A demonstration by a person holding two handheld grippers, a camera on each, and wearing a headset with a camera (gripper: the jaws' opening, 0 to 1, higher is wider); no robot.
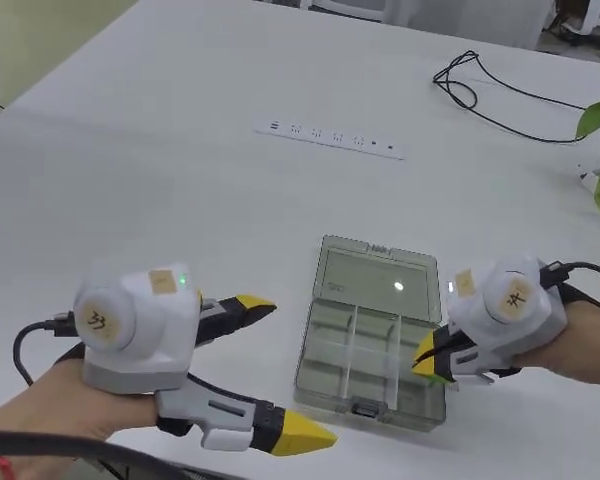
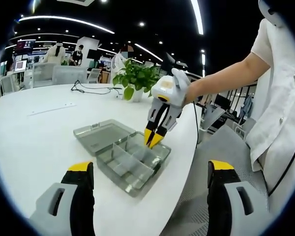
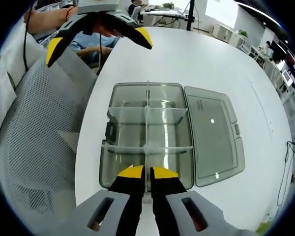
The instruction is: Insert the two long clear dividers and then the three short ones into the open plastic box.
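- Nearest to the head camera is the left gripper (image 1: 280, 370). Its two yellow-tipped jaws stand wide apart and hold nothing.
- It hovers low over the white table (image 1: 160, 180), and its tips point toward the plastic box (image 1: 410, 412).
- This box lies just beside the left gripper, on the side where its jaws point, and is apart from them. In the left gripper view the box sits ahead, between the two spread jaws.
- On the far side of the box is the right gripper (image 1: 427, 362), with its tips at the box wall nearest to it.
- In the right gripper view its jaws are pressed together to a thin slit. They are closed on the near end of the clear divider (image 3: 147, 118) that runs straight away from this gripper, across the box.
- Two other dividers (image 3: 162, 109) stand upright in the box and cross the first one, so the inside is cut into six compartments.
- From the right gripper's place, the box lid (image 3: 214, 135) lies open and flat on the table, to the right of the box body. From the head it lies behind the box.
- Beyond both grippers, well apart from the box, a white power strip (image 1: 330, 138) lies on the table.
- A black cable (image 1: 480, 95) curls farther back, on the right gripper's side.
- A green plant (image 2: 135, 78) stands behind the right gripper in the left gripper view.
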